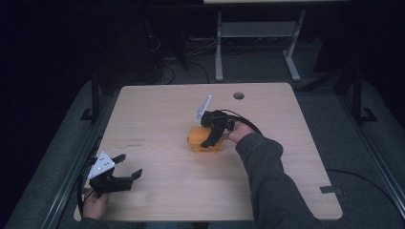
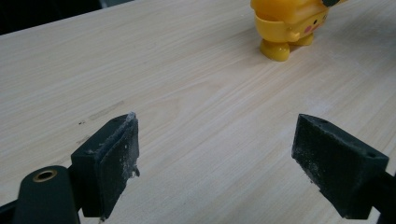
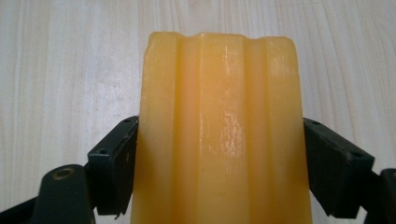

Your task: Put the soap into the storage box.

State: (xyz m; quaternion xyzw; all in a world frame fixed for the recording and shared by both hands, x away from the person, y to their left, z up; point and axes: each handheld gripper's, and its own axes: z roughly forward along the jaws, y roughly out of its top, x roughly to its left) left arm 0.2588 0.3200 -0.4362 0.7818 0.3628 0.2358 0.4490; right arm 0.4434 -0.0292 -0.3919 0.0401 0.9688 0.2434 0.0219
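Observation:
A yellow toy figure [image 1: 203, 140] stands near the middle of the wooden table [image 1: 157, 114]. My right gripper [image 1: 210, 139] comes down on it from above, jaws pressed against both sides of the toy's ribbed yellow body [image 3: 219, 135]. In the left gripper view the toy [image 2: 287, 25] shows small feet and a pink cheek, far ahead at the upper right. My left gripper [image 1: 126, 167] hovers at the table's near left corner, held in a hand, jaws wide apart with bare wood between its pads [image 2: 109, 161].
A round cable hole [image 1: 238, 95] sits near the table's far edge. Cables and a white desk frame [image 1: 258, 43] stand on the dark floor beyond. A small tab [image 1: 332, 189] sticks out at the table's right side.

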